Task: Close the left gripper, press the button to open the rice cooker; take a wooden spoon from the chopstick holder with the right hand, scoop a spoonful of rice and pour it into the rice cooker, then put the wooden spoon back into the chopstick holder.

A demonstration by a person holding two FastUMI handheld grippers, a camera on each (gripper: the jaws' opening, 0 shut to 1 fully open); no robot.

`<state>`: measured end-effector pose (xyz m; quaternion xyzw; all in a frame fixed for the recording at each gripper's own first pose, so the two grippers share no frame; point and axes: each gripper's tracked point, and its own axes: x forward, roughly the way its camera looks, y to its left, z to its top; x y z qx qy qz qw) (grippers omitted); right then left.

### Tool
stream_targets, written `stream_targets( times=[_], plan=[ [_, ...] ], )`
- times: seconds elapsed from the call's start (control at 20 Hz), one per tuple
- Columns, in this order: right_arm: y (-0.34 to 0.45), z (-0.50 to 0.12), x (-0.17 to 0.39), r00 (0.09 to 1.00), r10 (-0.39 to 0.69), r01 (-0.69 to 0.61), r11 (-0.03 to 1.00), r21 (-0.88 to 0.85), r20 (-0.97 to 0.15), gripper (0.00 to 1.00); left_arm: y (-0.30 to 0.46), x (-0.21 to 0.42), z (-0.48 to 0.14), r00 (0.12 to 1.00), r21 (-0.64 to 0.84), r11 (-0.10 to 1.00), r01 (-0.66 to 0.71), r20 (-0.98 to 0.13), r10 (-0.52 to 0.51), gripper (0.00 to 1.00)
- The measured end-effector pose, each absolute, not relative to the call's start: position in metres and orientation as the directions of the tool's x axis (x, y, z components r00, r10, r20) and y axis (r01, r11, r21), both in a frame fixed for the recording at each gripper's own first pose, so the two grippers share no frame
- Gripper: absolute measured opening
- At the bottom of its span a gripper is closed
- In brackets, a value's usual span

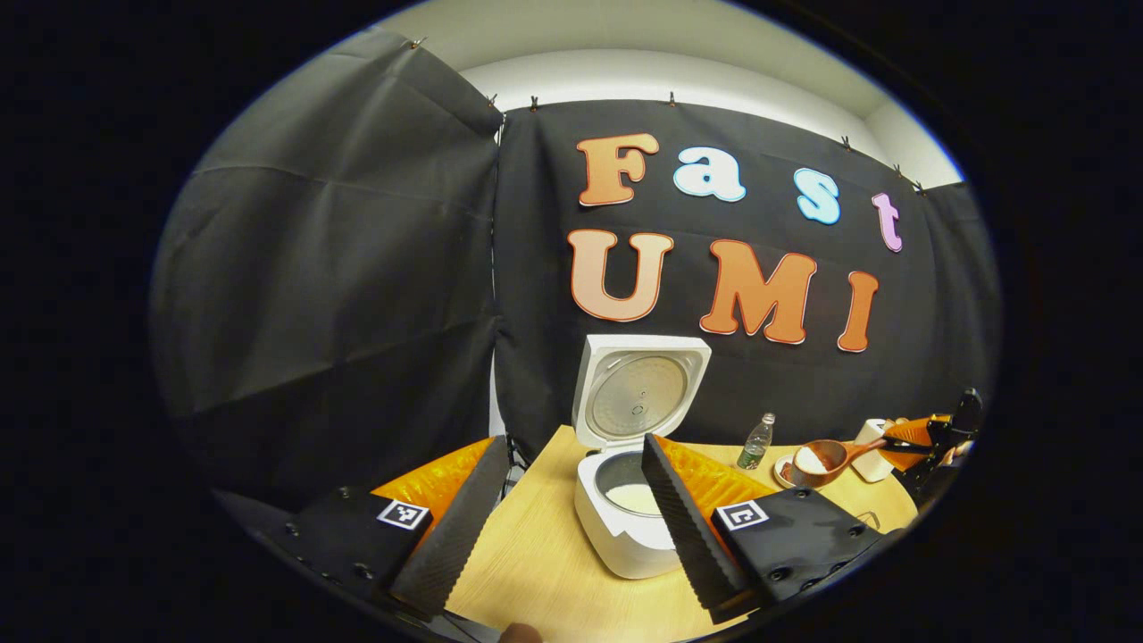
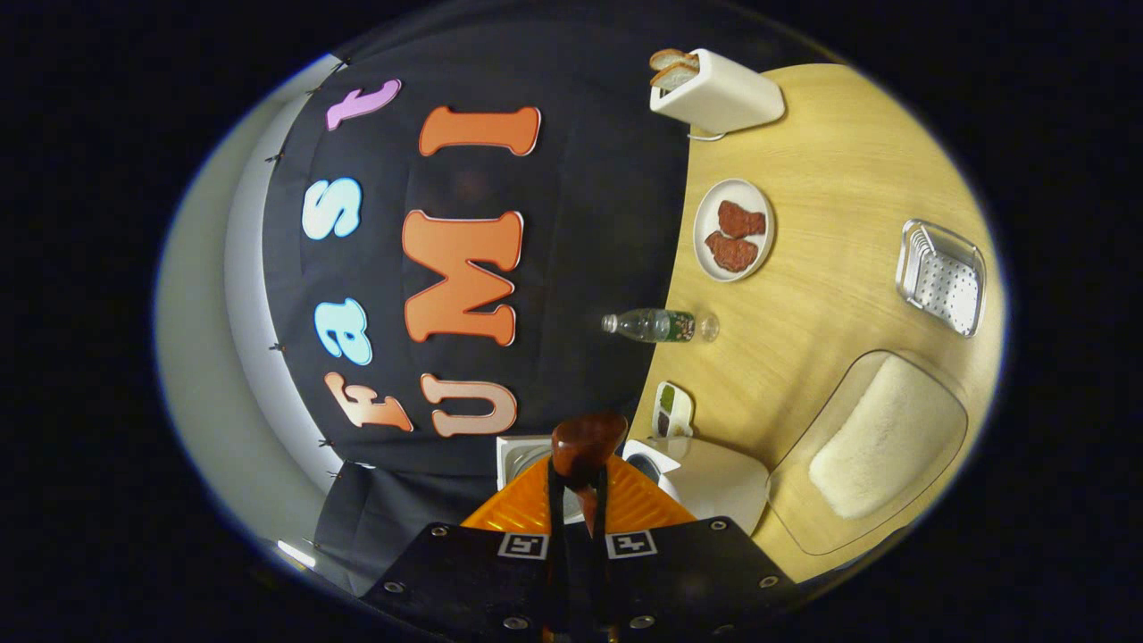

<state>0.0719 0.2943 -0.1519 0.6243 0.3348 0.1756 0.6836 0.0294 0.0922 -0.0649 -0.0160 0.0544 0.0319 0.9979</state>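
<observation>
Here the rice cooker [image 1: 629,509] stands on the wooden table [image 1: 545,572] with its lid [image 1: 638,393] swung up and back, the inner pot showing a pale layer at the bottom. The left gripper [image 1: 571,527] hangs just in front of the cooker with its two fingers spread wide apart, nothing between them — one finger crosses the cooker's front right edge in the left gripper view.

To the right of the cooker the right gripper [image 1: 929,438] holds the wooden spoon [image 1: 826,457] by its handle, the bowl carrying a white heap of rice and hovering beside a small plastic bottle [image 1: 755,442] near the cooker. In the right gripper view that gripper [image 2: 579,513] has its fingers pressed together on the spoon [image 2: 585,442], whose dark rounded bowl is seen from behind, just above the cooker [image 2: 714,478].

Beyond the cooker in that rolled view lie a clear tray of rice [image 2: 880,442] just beside it, a small dish [image 2: 671,409], the bottle [image 2: 656,325], then a plate with two reddish pieces [image 2: 734,230], a toaster with bread slices [image 2: 714,89] and a clear perforated tray [image 2: 942,277] well apart.
</observation>
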Motion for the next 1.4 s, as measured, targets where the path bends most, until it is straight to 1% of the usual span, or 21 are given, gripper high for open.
stream_targets(
  times=[0.15, 0.45, 0.65, 1.0, 1.4],
  plan=[
    [0.331, -0.149, 0.087, 0.694, 0.676, 0.146, 0.204, 0.968, -0.248, 0.09, 0.1, 0.024, -0.066, 0.992, -0.032, 0.997, -0.074, -0.106, 0.07, 1.0],
    [0.392, -0.133, 0.112, 0.67, 0.697, 0.103, 0.256, 0.961, -0.257, 0.09, 0.114, 0.016, -0.074, 0.988, -0.051, 0.994, -0.092, -0.126, 0.085, 1.0],
    [0.424, -0.124, 0.127, 0.681, 0.682, 0.016, 0.351, 0.936, -0.267, 0.09, 0.128, 0.012, -0.08, 0.983, -0.05, 0.992, -0.117, -0.148, 0.108, 1.0],
    [0.456, -0.112, 0.134, 0.7, 0.66, -0.151, 0.509, 0.847, -0.272, 0.09, 0.149, 0.006, -0.081, 0.978, -0.04, 0.987, -0.157, -0.147, 0.15, 1.0],
    [0.464, -0.101, 0.138, 0.723, 0.64, -0.278, 0.615, 0.738, -0.261, 0.09, 0.152, 0.004, -0.081, 0.977, -0.038, 0.986, -0.164, -0.145, 0.157, 1.0]
  ],
)
